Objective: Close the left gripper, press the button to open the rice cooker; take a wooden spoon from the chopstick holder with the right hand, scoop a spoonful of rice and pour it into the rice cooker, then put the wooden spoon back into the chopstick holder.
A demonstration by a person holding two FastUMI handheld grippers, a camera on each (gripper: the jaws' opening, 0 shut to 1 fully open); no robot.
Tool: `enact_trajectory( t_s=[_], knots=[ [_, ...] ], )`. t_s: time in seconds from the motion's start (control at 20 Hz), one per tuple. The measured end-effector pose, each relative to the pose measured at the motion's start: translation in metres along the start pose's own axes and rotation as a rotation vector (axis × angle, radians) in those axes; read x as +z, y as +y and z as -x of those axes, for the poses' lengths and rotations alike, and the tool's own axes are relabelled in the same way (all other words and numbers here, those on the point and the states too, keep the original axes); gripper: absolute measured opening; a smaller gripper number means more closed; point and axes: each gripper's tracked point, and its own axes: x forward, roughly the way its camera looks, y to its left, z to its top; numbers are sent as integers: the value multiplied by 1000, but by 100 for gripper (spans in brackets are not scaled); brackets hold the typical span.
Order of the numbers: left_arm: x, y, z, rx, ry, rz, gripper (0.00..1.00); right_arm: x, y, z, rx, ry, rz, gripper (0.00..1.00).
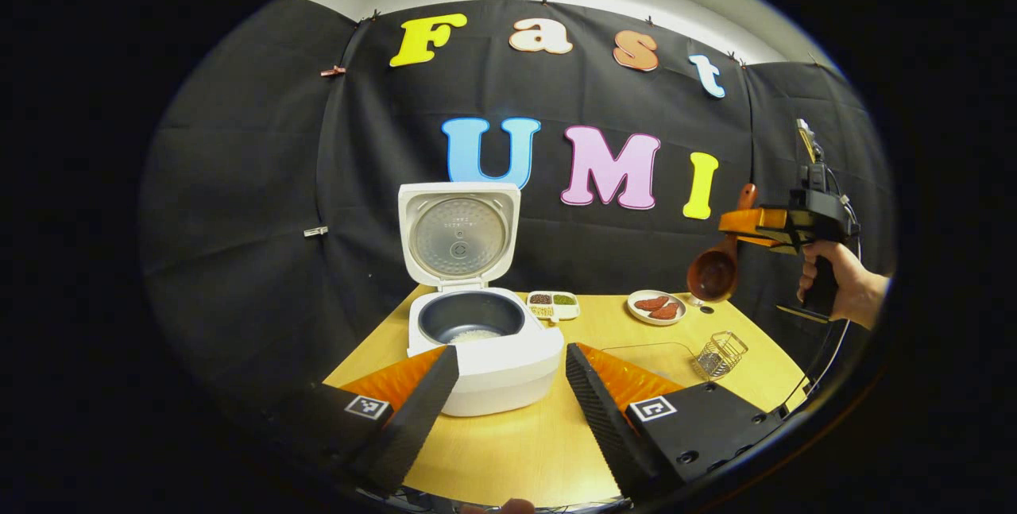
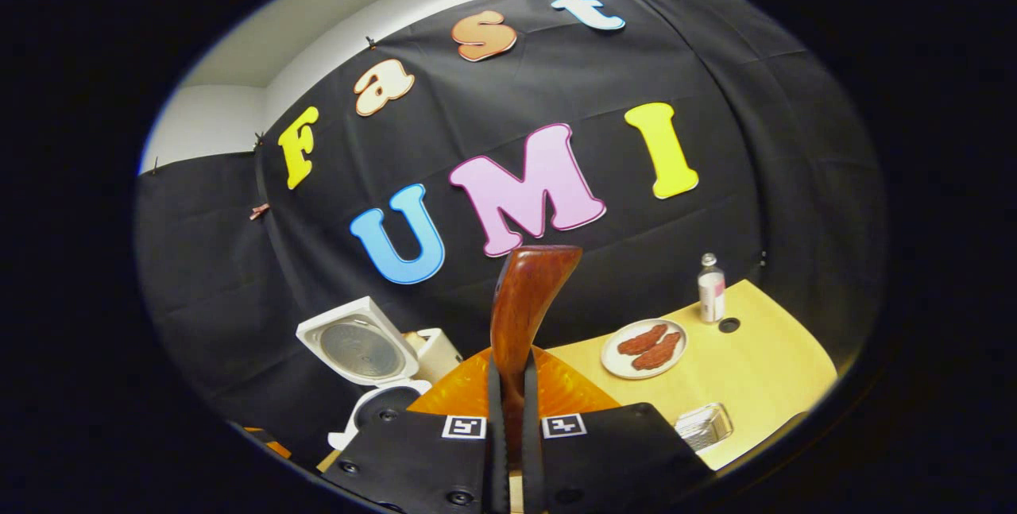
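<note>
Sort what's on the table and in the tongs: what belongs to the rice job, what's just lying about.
Job:
rice cooker, lid up, rice in the pot
wooden spoon, gripped in the right tongs
wire chopstick holder
divided grain dish
left tongs, open

Lying about:
plate of reddish slices
small bottle

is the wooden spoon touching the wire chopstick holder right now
Apart. In the left gripper view the brown wooden spoon hangs in the air in the right gripper, well above the small wire chopstick holder on the table.
</note>
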Motion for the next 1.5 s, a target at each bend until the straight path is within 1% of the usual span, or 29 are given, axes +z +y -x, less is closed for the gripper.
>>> enact_trajectory(
  t_s=[0.15,0.25,0.45,0.65,0.95,1.15,1.2,1.45,1.5],
  knots=[
    [1,-16,-3,-4,-1,-10,94,-3,-53,6,-74,0,59,11],
    [1,-26,-4,-1,3,-18,94,-12,-86,8,-113,22,90,11],
    [0,-46,-5,7,23,-13,94,-38,-141,1,-168,75,118,11],
    [5,-62,-4,18,32,-27,94,-69,-182,-12,-211,135,121,11],
    [14,-72,-4,55,39,-45,94,-114,-216,-31,-246,208,83,11],
    [15,-73,-3,77,54,-50,94,-142,-224,-40,-249,256,4,11],
    [15,-73,-1,83,57,-50,94,-145,-228,-44,-257,262,3,13],
    [16,-73,3,95,60,-50,94,-155,-243,-32,-290,284,-15,15],
    [16,-73,3,91,61,-47,94,-156,-244,-29,-282,287,-30,16]
  ],
)
